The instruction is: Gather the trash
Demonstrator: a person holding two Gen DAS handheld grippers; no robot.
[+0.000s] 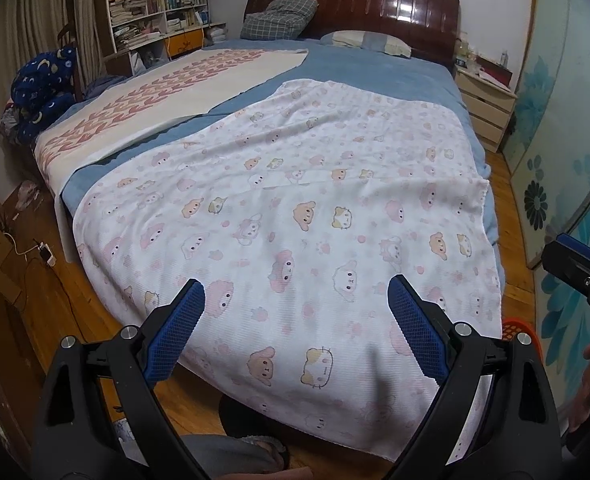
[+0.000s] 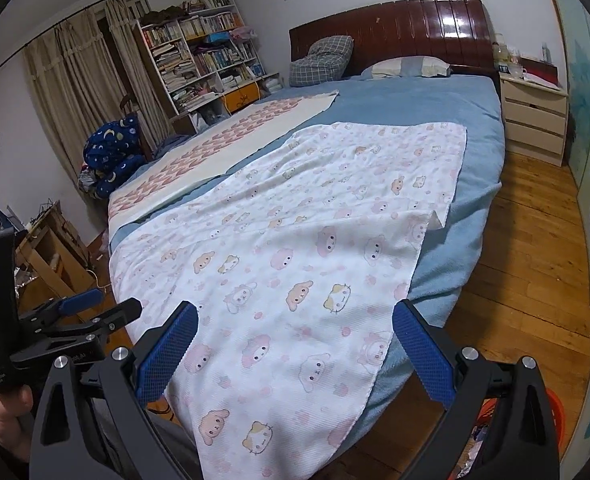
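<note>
No loose trash shows on the bed in either view. My left gripper (image 1: 295, 283) hovers open over the foot of the bed, above a white blanket (image 1: 295, 208) printed with cartoon animals, with nothing between its blue pads. My right gripper (image 2: 297, 306) is also open and empty over the same blanket (image 2: 315, 256). An orange basket (image 2: 553, 410) stands on the floor at the bed's right corner, with some colourful items inside; its rim (image 1: 515, 327) peeks out behind the left gripper's right finger. Each gripper appears at the edge of the other's view.
The bed has a blue sheet (image 2: 455, 120), a cream patterned cover (image 1: 167, 92), pillows and a dark headboard. A nightstand (image 2: 535, 120) and a floral wardrobe (image 1: 567, 140) line the right side. A bookshelf (image 2: 203, 52), a chair with blue clothes and floor cables (image 1: 43, 254) lie left.
</note>
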